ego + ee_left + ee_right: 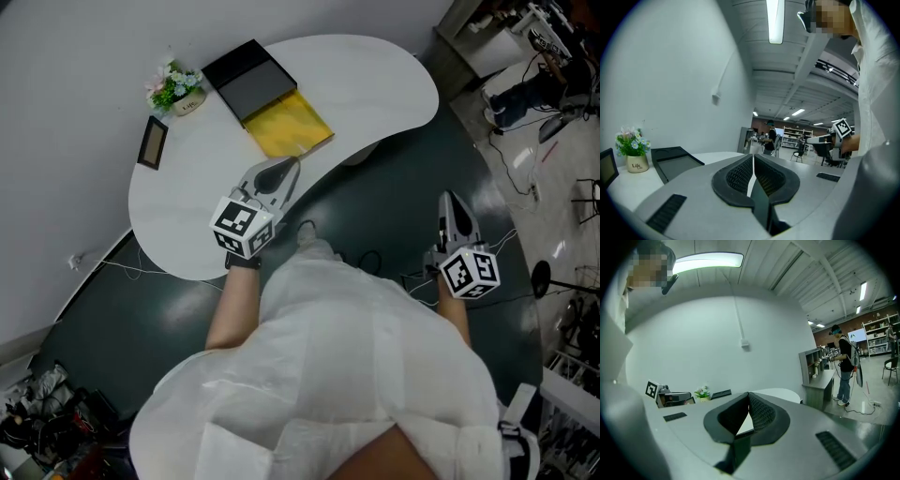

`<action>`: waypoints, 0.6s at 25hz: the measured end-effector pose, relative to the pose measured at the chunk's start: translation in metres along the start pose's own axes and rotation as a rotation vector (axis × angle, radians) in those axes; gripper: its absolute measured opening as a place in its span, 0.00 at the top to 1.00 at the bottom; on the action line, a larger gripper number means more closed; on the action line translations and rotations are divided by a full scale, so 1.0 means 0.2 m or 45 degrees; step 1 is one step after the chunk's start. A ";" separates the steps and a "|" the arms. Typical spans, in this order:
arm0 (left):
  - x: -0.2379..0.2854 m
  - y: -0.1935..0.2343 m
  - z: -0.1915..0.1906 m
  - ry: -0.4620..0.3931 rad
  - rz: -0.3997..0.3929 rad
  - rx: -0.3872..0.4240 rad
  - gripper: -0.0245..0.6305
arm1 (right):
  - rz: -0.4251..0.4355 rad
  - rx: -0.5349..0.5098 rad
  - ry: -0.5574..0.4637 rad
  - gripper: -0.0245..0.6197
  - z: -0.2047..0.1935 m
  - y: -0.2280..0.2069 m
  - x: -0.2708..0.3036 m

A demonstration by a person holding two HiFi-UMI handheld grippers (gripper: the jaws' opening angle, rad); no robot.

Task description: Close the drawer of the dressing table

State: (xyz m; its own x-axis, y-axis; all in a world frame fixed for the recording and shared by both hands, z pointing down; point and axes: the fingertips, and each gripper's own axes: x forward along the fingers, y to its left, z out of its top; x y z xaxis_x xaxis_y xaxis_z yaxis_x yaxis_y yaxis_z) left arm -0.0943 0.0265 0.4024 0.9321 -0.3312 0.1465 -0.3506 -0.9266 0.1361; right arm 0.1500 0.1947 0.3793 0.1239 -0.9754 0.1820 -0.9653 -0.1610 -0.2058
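Over the near edge of the tabletop (375,84), the left tool (292,165) is closed on nothing; the right tool (451,199), off over the floor, likewise. No drawer juts out below the rim: probably already shut, though hidden.

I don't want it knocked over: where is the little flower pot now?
In the head view the flower pot stands at the white table's far-left edge by the wall, between the black tray and the small dark frame.
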 end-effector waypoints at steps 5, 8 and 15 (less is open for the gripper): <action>0.08 0.14 0.02 -0.034 0.033 -0.032 0.93 | 0.061 -0.013 0.025 0.95 0.04 0.00 0.25; 0.13 0.26 0.03 -0.031 0.056 -0.027 0.93 | 0.125 -0.036 0.030 0.95 0.10 0.04 0.45; 0.23 0.50 0.07 -0.013 0.089 0.027 0.93 | 0.239 -0.076 0.014 0.95 0.19 0.11 0.86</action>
State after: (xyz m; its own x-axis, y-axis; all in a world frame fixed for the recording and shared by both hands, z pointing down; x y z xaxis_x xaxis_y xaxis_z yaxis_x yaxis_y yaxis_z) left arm -0.0848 -0.0841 0.4096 0.9065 -0.3967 0.1446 -0.4127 -0.9048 0.1050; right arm 0.1584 0.0185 0.3692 -0.0616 -0.9857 0.1566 -0.9831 0.0328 -0.1800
